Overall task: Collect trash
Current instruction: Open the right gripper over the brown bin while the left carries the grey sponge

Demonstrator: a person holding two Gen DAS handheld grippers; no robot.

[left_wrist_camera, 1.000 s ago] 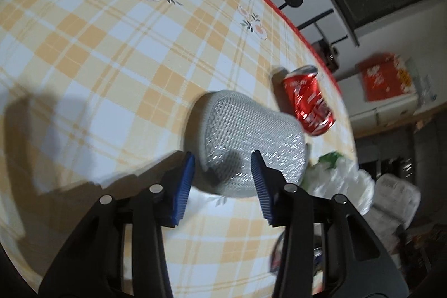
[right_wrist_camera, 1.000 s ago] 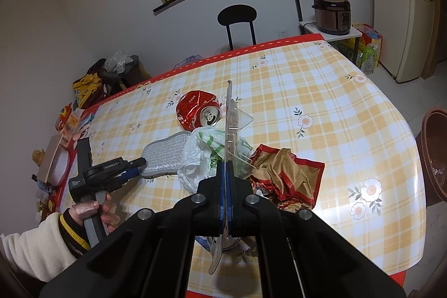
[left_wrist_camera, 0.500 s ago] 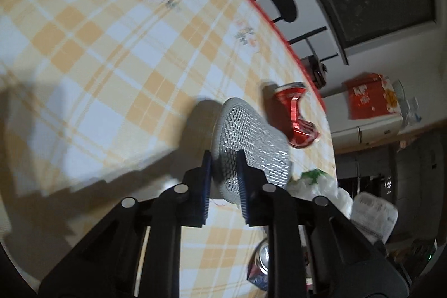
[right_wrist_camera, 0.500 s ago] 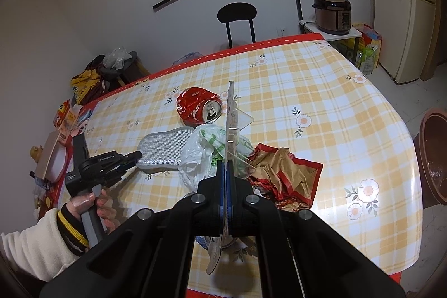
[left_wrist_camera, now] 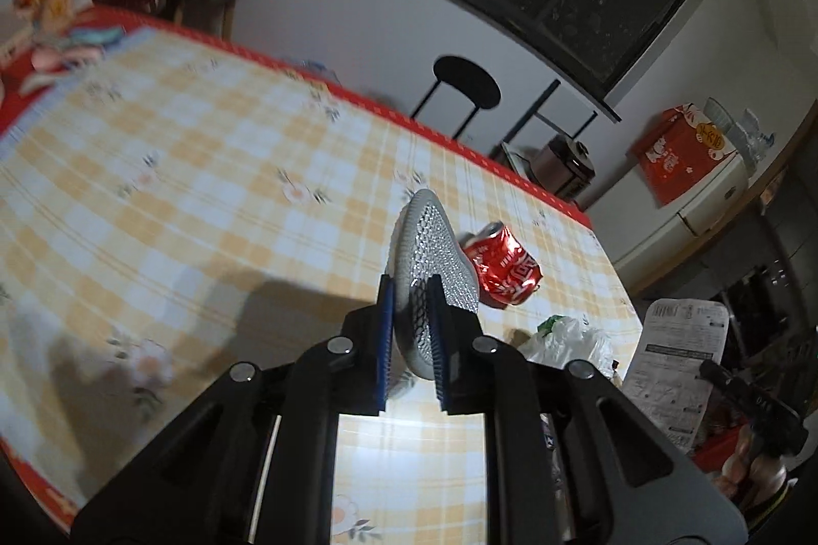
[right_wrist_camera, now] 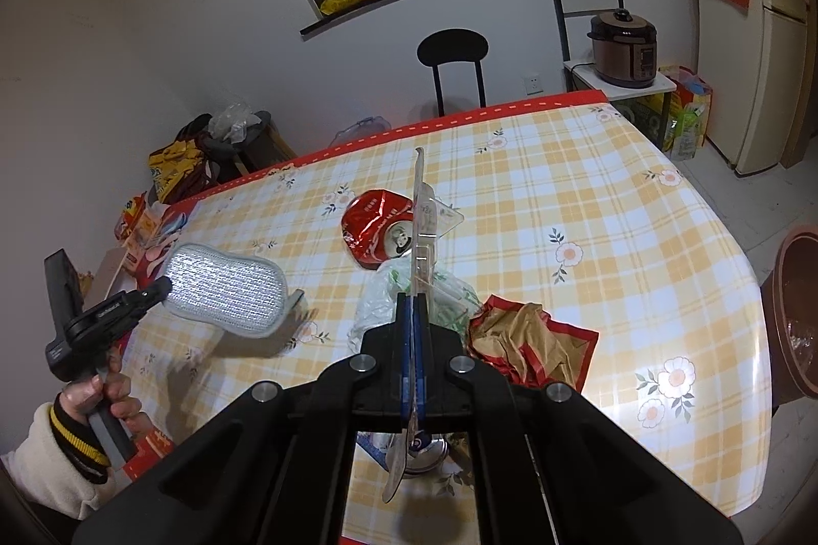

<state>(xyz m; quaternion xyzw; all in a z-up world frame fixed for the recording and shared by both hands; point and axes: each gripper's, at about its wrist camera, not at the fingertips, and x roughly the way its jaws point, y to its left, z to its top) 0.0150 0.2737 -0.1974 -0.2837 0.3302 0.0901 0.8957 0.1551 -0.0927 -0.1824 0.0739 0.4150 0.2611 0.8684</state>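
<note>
Both left fingers [left_wrist_camera: 387, 340] have blue pads and are closing on the near end of a grey mesh sponge [left_wrist_camera: 434, 258], which stands on edge between them and is clear of the table [left_wrist_camera: 204, 197]. From the right wrist view the same sponge [right_wrist_camera: 225, 289] hangs flat-faced off the tip of the left gripper [right_wrist_camera: 161, 287], above its own shadow on the checked cloth, with a hand [right_wrist_camera: 102, 396] in a cream sleeve on the grip below.

Just past the sponge, right of the left fingers, a crushed red can [left_wrist_camera: 503, 266] lies on its side on the cloth. Nearer and further right sits a white plastic bag [left_wrist_camera: 572, 340].

Right fingers [right_wrist_camera: 406, 340] are pressed fully together on a thin clear plastic blister pack [right_wrist_camera: 424, 233], held edge-on so that it rises straight ahead of the pads and also pokes out behind them. Beyond its far edge lies the can [right_wrist_camera: 376, 233], open end toward the camera. The bag [right_wrist_camera: 378, 304] is bunched right under the fingertips, and a crumpled red-and-gold wrapper [right_wrist_camera: 531, 340] lies just to their right, touching the bag. Below the right gripper [right_wrist_camera: 412, 315] a small tin [right_wrist_camera: 424, 453] shows part-hidden.

A black chair [right_wrist_camera: 452, 49] stands at the far side of the table.
</note>
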